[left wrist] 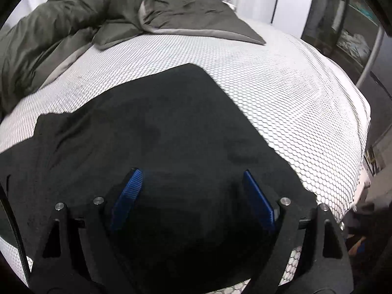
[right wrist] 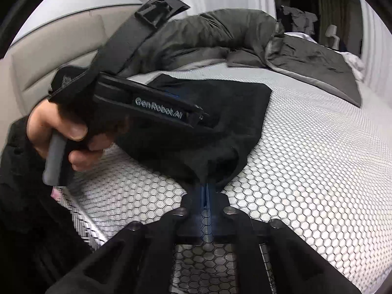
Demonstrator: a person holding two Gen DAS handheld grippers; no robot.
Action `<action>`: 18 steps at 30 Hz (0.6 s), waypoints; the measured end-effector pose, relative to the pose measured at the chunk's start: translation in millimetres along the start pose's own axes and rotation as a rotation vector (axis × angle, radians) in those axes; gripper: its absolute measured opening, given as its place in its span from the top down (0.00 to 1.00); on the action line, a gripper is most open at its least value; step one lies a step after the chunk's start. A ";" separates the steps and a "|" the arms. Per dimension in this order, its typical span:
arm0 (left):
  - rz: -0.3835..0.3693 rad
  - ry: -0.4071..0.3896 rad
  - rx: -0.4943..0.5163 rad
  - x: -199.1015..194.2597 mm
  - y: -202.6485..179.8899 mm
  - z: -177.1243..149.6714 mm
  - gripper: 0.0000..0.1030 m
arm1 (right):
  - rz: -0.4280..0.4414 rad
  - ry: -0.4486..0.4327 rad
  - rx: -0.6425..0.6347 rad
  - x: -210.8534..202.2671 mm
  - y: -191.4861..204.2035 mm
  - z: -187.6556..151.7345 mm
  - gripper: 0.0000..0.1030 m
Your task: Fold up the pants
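Black pants (left wrist: 152,132) lie on a bed (left wrist: 281,93) covered in a white sheet with a honeycomb print. In the left wrist view the cloth is spread mostly flat. Its far edge runs straight to a squared corner, and its right edge slants down toward the near side of the bed.

Left gripper (left wrist: 191,178): blue pads (left wrist: 127,196) stand wide apart, hovering over the pants with dark cloth showing between them. Whether the pads touch the cloth cannot be told.

Right gripper (right wrist: 207,187): fingers drawn together, clamped on a near corner of the pants (right wrist: 215,122), which rises to a pinched peak at the tips.

In the right wrist view the left hand (right wrist: 61,132) grips the other tool's handle, left of the pants.

Open room: bare sheet extends to the right of the pants as far as the mattress edge (left wrist: 362,147) and beyond the far edge up to a rumpled grey duvet (left wrist: 73,24). The duvet occupies the far and left portions of the bed. A padded headboard (right wrist: 49,56) bounds the left side in the right wrist view.
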State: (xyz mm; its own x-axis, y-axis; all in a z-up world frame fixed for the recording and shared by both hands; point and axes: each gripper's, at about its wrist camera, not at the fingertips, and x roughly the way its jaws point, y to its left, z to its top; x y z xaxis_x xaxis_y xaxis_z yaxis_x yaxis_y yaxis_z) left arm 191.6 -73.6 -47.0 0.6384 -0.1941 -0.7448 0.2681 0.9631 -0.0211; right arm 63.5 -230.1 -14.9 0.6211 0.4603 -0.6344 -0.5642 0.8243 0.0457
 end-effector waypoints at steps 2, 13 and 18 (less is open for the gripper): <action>0.007 -0.006 -0.014 -0.6 5.8 0.0 0.20 | 0.045 0.017 -0.013 -6.1 3.0 -2.5 0.99; -0.082 0.003 0.143 -28.8 -34.1 -45.3 0.19 | 0.188 -0.017 0.137 -43.3 -37.3 -3.3 0.39; 0.011 0.003 0.228 -20.4 -56.1 -80.2 0.18 | 0.244 0.080 0.398 2.8 -77.0 17.1 0.39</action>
State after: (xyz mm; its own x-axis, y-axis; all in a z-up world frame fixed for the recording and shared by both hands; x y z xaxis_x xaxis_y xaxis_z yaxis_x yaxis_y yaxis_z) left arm 105.7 -108.8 -84.1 0.6405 -0.1827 -0.7459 0.4171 0.8983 0.1380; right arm 118.0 -286.7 -7.0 0.4436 0.6423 -0.6250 -0.4262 0.7647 0.4833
